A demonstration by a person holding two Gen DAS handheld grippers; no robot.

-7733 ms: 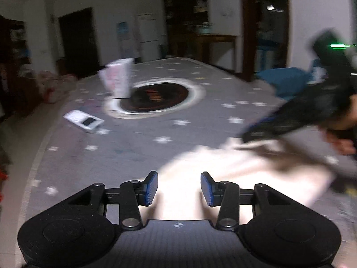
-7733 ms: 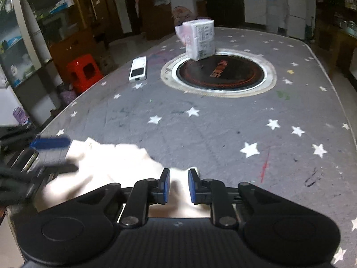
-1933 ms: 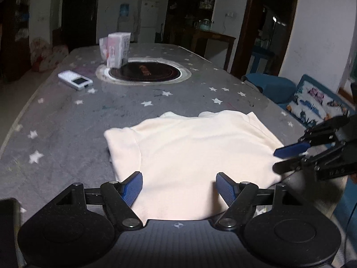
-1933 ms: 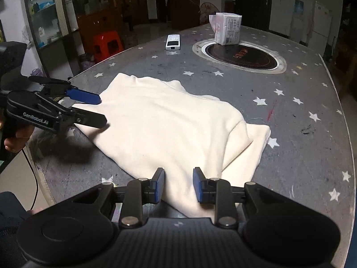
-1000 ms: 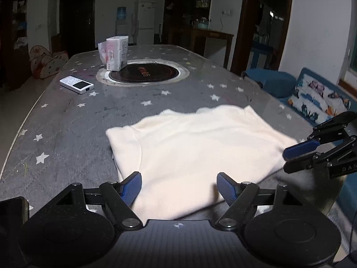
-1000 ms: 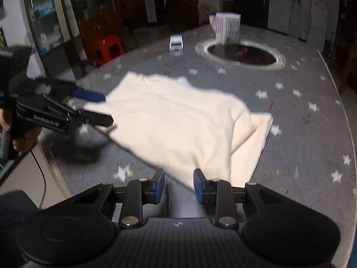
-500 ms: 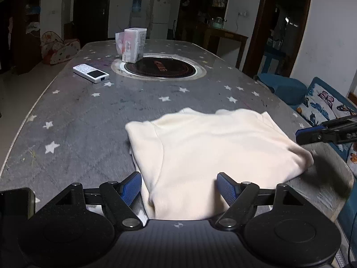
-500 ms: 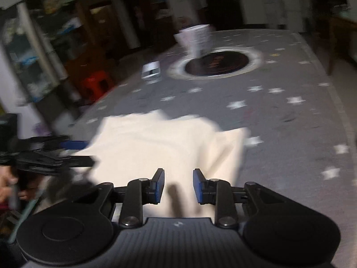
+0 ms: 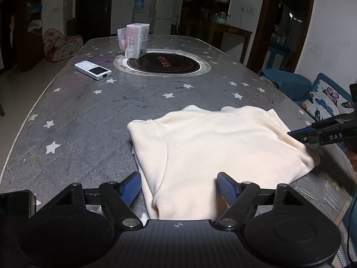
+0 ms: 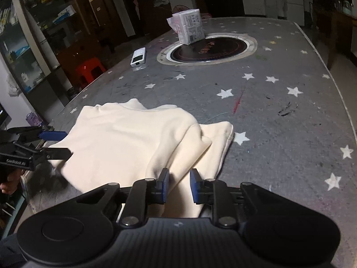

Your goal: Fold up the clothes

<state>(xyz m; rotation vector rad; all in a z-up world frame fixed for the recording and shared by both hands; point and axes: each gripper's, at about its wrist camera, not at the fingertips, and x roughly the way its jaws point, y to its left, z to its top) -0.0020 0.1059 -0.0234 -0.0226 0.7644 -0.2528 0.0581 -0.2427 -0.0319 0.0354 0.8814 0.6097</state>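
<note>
So the cream fleece garment [image 9: 218,147] is lying partly folded on the grey star-printed table [image 9: 89,111], filling the lower middle of the left wrist view.

Left to right in that view: the left gripper [image 9: 179,186] sits at the bottom edge with its jaws spread wide. The near hem runs between the blue pads but neither one presses on it, so it's holding nothing. Over at the right edge, the right gripper [image 9: 300,135] comes in from the side at the garment's right edge. Its jaws have just been closing, and in its own view a fold of the cloth sits between the narrow pads [image 10: 164,187], though I can't say for sure they've pinched it yet.

What could go wrong, I reckon: if the right one only bites the top layer, lifting will peel the fold open instead of carrying it over. With the left one not gripping, the whole thing could also drag across the table or slip off the near edge.

Orientation: the long axis looks to run left-right across the left wrist frame, with the neck end away from the camera, towards the round black inset [image 9: 162,63].
</note>
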